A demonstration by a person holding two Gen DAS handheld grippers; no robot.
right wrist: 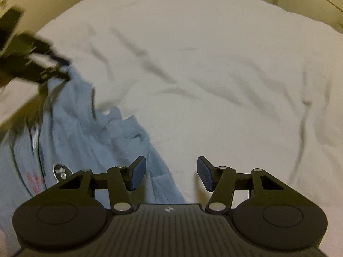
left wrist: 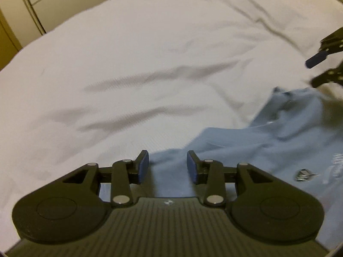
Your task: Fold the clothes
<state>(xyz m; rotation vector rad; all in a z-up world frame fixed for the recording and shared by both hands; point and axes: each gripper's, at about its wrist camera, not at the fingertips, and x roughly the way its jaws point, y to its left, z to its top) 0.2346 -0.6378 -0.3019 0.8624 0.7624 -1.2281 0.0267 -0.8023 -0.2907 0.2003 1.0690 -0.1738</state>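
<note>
- The light blue cotton T-shirt [right wrist: 81, 128] lies rumpled, not folded flat, on the white wrinkled bed sheet [left wrist: 128, 64], near the bed's front edge.
- Left tongs [left wrist: 167, 166] hover with jaws apart, the cloth just ahead and stretching rightward.
- Right tongs [right wrist: 171, 172] gape too, the shirt's edge beneath, its bulk leftward.
- Both sit about equally near.

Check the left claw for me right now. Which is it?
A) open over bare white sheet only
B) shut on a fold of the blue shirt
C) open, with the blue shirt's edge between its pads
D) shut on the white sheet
C: in the left wrist view the left claw stands open, its blue pads apart, and the edge of the blue shirt lies in the gap, on the white sheet.
</note>
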